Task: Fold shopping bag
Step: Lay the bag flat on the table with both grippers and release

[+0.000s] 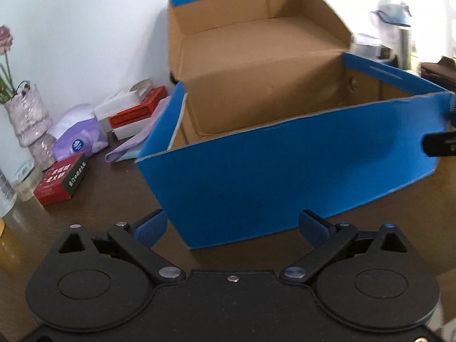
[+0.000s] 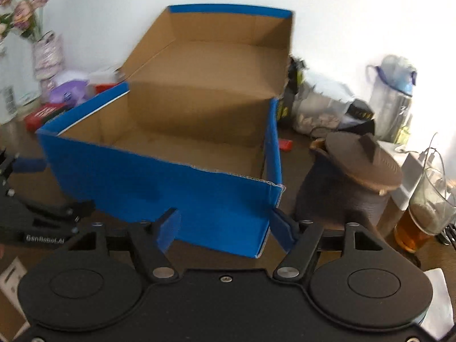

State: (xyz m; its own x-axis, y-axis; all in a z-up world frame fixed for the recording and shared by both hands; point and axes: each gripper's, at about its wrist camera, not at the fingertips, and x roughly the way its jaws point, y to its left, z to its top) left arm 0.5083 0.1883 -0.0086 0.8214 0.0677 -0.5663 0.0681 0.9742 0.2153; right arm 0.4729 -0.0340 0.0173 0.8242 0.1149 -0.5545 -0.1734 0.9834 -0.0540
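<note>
Two fisheye views, each mounted low on a handheld gripper, look forward and slightly downward across a dark worktop [image 1: 119,208] toward a white wall. Both sit close to an open blue cardboard box [image 1: 285,176], which fills the middle of each picture. The left wrist view faces the box's near wall from its left end, with a vase [image 1: 28,119] beyond the box's left. The right wrist view faces the box's near right corner, with a brown lidded pot [image 2: 350,176] right of it. Both views share the box, the vase and the wall.
</note>
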